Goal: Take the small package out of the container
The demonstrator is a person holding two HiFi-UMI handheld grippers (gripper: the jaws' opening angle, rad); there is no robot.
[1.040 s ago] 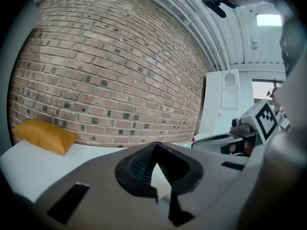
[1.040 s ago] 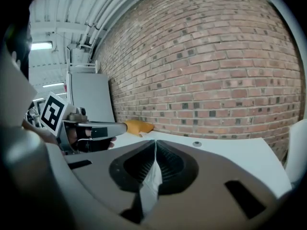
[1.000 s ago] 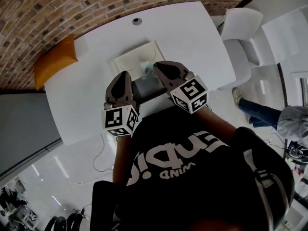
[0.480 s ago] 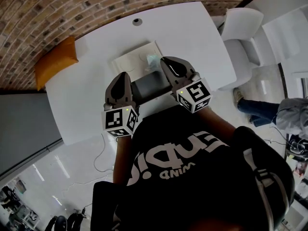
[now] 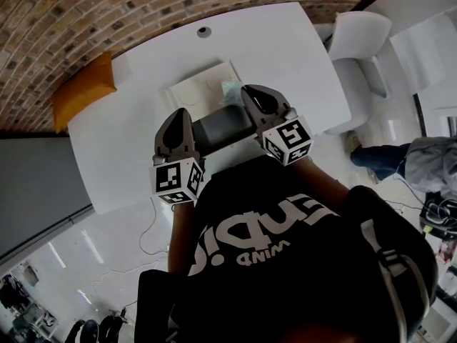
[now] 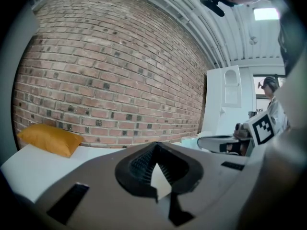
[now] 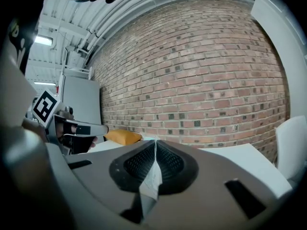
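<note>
**A:** Your right gripper (image 5: 248,93) has its jaws pressed together on the small package (image 7: 150,182), pinching one thin edge of it.

**B:** Yes, and the package hangs just past the far rim of the dark container (image 5: 223,128), above the white tray (image 5: 193,88) that lies behind the container. I'd judge it is out of the container.

**A:** That pinch looks slim to me. Move slowly and level, and carry the package well clear of the container's rim.

**B:** Lower it until it rests on something before you part the jaws, because a light packet can flutter off.

**A:** Your left gripper (image 6: 154,146) sits at the container's left side with its jaws together, and I can make out nothing held in them.

**B:** Hold it off the container so you don't nudge it.
</note>
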